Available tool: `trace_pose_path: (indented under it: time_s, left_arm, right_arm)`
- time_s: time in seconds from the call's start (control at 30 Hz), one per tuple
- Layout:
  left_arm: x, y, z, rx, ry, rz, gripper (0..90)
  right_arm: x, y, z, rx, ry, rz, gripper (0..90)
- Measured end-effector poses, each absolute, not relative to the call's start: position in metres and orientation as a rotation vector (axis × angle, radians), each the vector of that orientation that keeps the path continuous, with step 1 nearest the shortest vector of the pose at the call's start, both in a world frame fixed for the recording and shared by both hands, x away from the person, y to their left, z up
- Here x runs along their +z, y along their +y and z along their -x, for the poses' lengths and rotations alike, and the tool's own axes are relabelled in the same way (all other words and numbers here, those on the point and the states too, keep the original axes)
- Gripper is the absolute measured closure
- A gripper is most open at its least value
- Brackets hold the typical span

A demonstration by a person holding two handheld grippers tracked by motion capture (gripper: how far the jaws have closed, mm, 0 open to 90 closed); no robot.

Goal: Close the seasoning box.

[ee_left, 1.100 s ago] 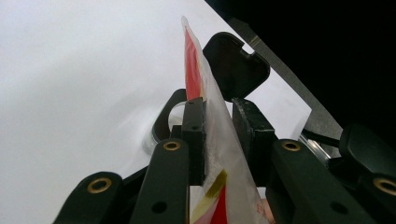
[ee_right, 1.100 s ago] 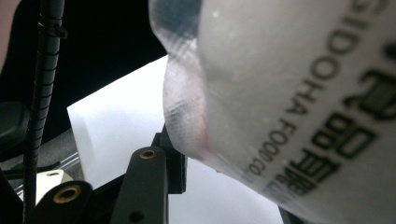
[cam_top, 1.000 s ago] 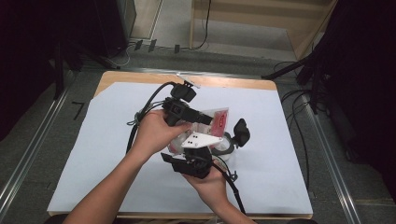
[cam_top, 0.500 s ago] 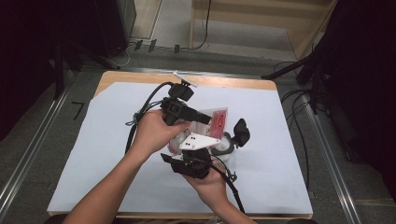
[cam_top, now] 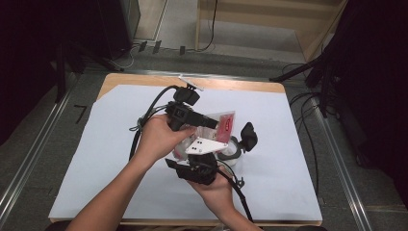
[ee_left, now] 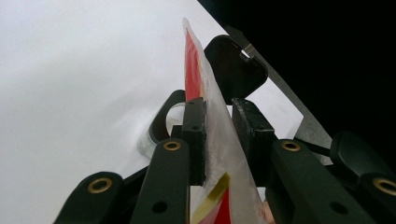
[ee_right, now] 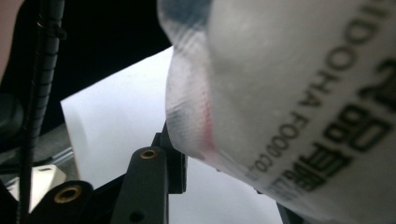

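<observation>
Your left gripper [cam_top: 211,121] sits behind your right gripper [cam_top: 204,153] at mid-worktop [cam_top: 120,79]; the packet [cam_top: 224,126] lies between them, the jar [cam_top: 231,148] just right.

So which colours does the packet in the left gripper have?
The packet is red, yellow and clear, best seen in the left gripper view.

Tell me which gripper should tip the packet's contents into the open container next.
Left, probably. The left gripper clamps the red-and-clear packet directly above the open container. The right gripper holds the packet's lower end, so it mainly steadies.
</observation>
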State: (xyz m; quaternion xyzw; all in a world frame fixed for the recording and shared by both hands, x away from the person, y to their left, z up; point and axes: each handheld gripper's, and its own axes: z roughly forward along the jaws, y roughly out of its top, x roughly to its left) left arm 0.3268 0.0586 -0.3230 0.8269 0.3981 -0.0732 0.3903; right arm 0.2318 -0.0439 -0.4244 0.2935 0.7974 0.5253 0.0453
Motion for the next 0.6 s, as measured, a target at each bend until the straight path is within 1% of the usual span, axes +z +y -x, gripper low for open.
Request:
trace_pose_path:
  time_s: [0.6]
  left_arm:
    - [-0.3207, 0.0548, -0.3252, -0.164, 0.99, -2.102, 74.4]
  right_arm:
    - [-0.4225, -0.0455, -0.2319, 1.616, 2.428, -0.92, 64.5]
